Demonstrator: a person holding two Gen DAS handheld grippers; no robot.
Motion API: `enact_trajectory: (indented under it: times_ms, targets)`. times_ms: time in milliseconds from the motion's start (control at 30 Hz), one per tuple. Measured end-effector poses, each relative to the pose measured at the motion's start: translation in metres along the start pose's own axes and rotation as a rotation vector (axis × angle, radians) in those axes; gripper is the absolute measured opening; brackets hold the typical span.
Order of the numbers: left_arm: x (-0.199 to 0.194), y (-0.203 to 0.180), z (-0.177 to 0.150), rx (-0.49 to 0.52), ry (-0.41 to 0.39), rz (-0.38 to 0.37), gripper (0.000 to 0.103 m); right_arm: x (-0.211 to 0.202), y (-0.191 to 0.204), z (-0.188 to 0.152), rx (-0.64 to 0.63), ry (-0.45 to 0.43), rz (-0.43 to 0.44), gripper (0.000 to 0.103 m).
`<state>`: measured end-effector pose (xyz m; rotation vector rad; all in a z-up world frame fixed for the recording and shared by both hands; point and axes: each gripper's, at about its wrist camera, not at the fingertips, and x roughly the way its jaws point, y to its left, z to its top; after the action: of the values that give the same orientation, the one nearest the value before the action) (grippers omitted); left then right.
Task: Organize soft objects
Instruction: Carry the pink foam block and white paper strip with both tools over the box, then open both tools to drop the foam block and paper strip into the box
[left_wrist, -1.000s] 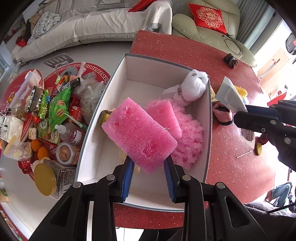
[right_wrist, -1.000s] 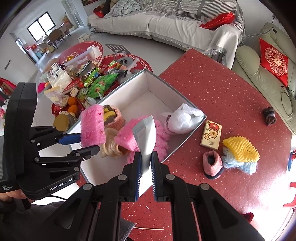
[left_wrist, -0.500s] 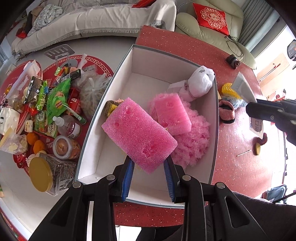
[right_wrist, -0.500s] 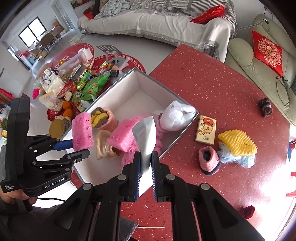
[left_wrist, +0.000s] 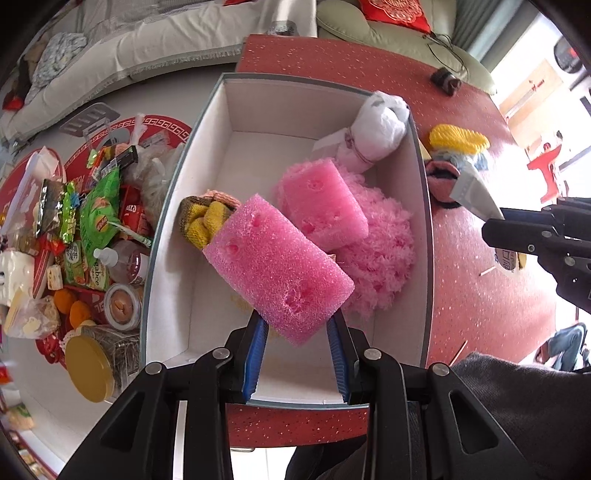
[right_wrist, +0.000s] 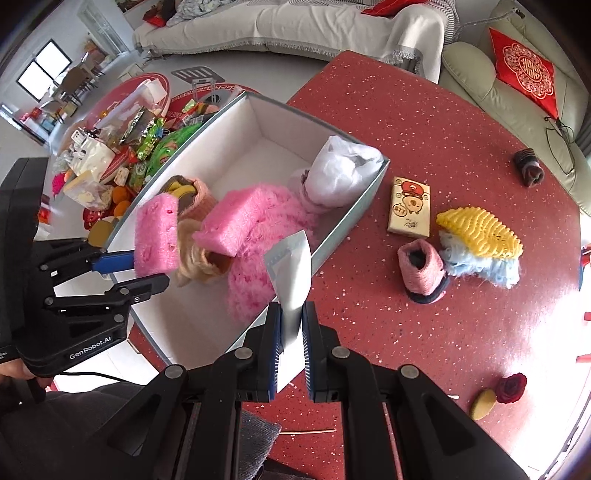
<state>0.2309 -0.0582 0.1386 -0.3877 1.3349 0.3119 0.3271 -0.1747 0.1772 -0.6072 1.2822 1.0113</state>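
Note:
My left gripper (left_wrist: 297, 326) is shut on a pink sponge block (left_wrist: 277, 269) and holds it over the white box (left_wrist: 199, 155); the same gripper (right_wrist: 136, 267) and pink sponge block (right_wrist: 155, 236) show at the left of the right wrist view. Inside the box lie a second pink sponge (left_wrist: 321, 203), a pink fluffy cloth (left_wrist: 380, 254), a white bag (left_wrist: 380, 122) and a knitted yellow and brown piece (left_wrist: 201, 218). My right gripper (right_wrist: 290, 323) is shut on a silvery white pouch (right_wrist: 291, 269) above the box's near wall (right_wrist: 347, 225). The pouch (left_wrist: 474, 192) also shows at right.
On the red table (right_wrist: 424, 122) lie a small printed carton (right_wrist: 410, 210), a pink knitted sock (right_wrist: 423, 266), a yellow and blue fluffy bundle (right_wrist: 480, 240), a dark sock (right_wrist: 530, 171) and a red rose (right_wrist: 511, 386). Snacks and jars (left_wrist: 85, 229) crowd the floor left of the box.
The right gripper with its pouch has sunk a little and come closer to the box's side. The left gripper has rolled slightly, still holding the sponge over the box.

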Motion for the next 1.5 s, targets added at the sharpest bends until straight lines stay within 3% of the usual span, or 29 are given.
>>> enact_trajectory:
  times_ms: [467,967,1100,1200,1233,1267,1300,1333,1500]
  targets:
    - [-0.001,0.006,-0.006,-0.009,0.003,0.006,0.034,0.006,0.024,0.004,-0.088,0.006,0.012,0.012]
    - [-0.003,0.011,-0.008,-0.014,-0.002,0.004,0.034,0.006,0.03,0.007,-0.089,-0.002,0.01,0.013]
    - [-0.009,0.015,-0.002,-0.032,-0.024,0.002,0.034,-0.003,0.037,0.023,-0.113,-0.047,0.013,0.013]
    - [-0.02,0.013,0.006,-0.035,-0.062,-0.017,0.034,-0.017,0.039,0.041,-0.101,-0.116,0.018,0.021]
    - [-0.022,0.012,0.008,-0.032,-0.072,-0.015,0.041,-0.022,0.038,0.047,-0.092,-0.133,0.032,0.037]
    - [-0.024,0.012,0.011,-0.033,-0.08,-0.004,0.069,-0.023,0.038,0.051,-0.087,-0.139,0.039,0.046]
    - [-0.025,0.012,0.013,-0.042,-0.088,0.007,0.083,-0.025,0.037,0.054,-0.083,-0.15,0.031,0.066]
    - [-0.026,0.012,0.014,-0.05,-0.098,0.011,0.09,-0.027,0.036,0.055,-0.079,-0.164,0.017,0.073]
    - [-0.019,0.006,0.007,-0.038,-0.073,-0.035,0.09,-0.02,0.017,0.041,-0.002,-0.139,0.012,0.073]
